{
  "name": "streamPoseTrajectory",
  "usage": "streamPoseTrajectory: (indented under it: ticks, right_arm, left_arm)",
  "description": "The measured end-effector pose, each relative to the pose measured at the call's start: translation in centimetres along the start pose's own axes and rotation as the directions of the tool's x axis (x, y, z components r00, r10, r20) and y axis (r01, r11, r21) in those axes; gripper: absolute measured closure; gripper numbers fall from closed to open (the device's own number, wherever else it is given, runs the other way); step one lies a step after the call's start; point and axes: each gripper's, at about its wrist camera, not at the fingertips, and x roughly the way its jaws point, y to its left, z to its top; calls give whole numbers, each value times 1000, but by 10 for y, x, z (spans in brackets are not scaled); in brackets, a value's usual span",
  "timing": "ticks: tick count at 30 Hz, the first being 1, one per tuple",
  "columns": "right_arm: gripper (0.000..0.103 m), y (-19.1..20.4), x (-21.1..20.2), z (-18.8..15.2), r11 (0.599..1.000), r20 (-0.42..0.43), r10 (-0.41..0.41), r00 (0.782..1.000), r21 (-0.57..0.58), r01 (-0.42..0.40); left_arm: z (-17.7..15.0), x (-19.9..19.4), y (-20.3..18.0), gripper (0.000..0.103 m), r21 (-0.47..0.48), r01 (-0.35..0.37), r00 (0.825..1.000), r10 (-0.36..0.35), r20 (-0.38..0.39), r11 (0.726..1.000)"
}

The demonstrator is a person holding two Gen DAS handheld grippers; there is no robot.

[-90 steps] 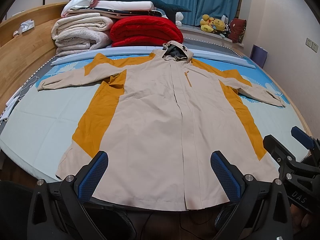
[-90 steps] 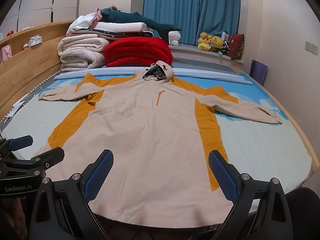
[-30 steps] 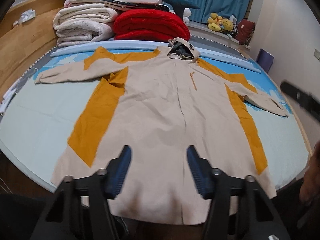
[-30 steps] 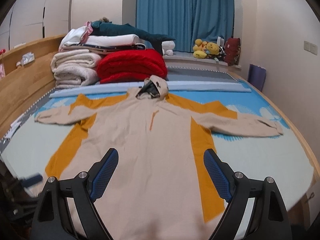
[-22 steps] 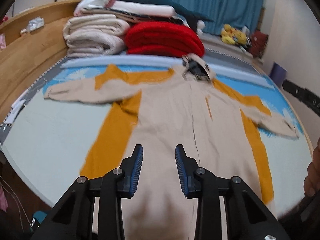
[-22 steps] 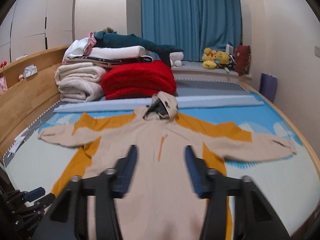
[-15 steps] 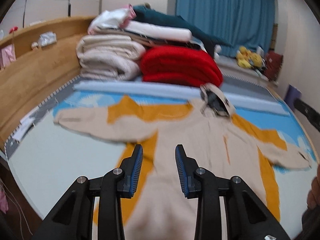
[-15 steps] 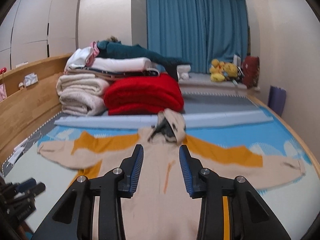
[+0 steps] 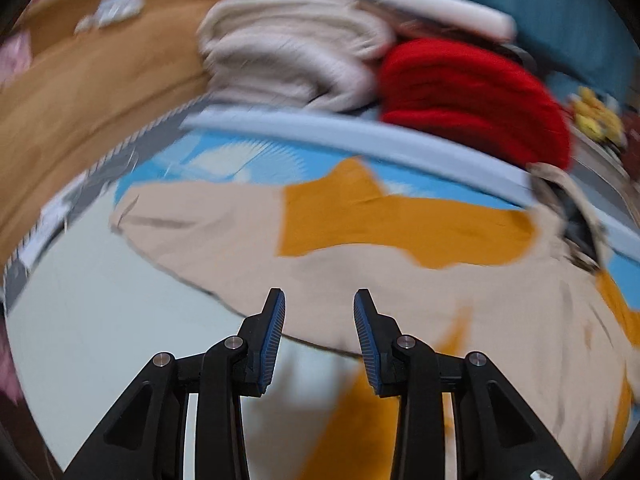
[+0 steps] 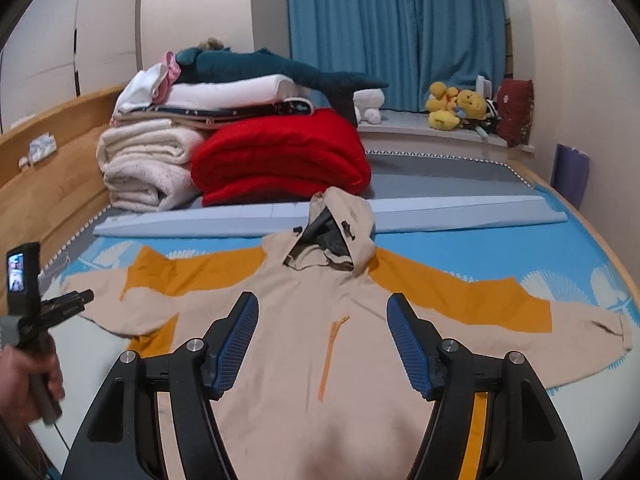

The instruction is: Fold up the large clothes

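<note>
Both grippers gape, empty – left gripper (image 9: pixel 319 312), right gripper (image 10: pixel 322 312) – over the jacket (image 10: pixel 304 320); left view smeared.

Black tongs (image 10: pixel 322 340) are showing ribbed blue pads (image 10: pixel 236 340) and silver screws; the other black tongs (image 9: pixel 319 340) are wearing matching blue pads.

No legible text, label, brand, number or sign anywhere in either view. Only a small lit screen (image 10: pixel 16 272) on the device mounted on the left gripper, at the left edge of the right wrist view, its contents too small to read. Left wrist view too smeared by motion blur for any lettering.
</note>
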Motion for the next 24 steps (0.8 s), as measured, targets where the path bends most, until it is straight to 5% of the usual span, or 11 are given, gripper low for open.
streamPoseTrajectory:
  ticks: [2,3,4,11,16,21,22,23,24]
  right_arm:
    - [58,0,12,-2,1000,-17,15,1000,-5,-15]
    - [83,0,16,-3,1000,-24,27,999,-7,-27]
    - [94,1,23,-4,999,-38,39,999,-15,-39]
    - [91,1,49,-15,996,-113,70,991,-37,-75]
    - [72,-3,73,-30,996,-176,60,982,-50,-70]
    - [71,0,91,-41,995,-233,48,971,-78,-68]
    - [71,1,95,-44,994,-243,45,969,-83,-67]
    - [71,1,97,-45,994,-253,44,966,-83,-67]
    - [71,2,100,-46,994,-262,45,964,-80,-68]
  left_arm:
    - [7,32,37,69,-70,-49,999,47,-23,996]
    - [9,42,49,69,-92,-69,997,66,-32,993]
    - [13,58,72,69,-135,-89,995,83,-50,987]
    - [18,120,187,62,-393,-131,989,94,-112,910]
    - [19,145,256,50,-575,-49,995,-11,-100,817]
    - [24,155,277,53,-575,-8,996,-42,-73,818]
    - [25,157,276,55,-568,-11,997,-38,-74,823]
    - [26,158,274,71,-549,-19,997,-27,-76,835]
    - [27,162,271,100,-531,-21,995,-31,-90,847]
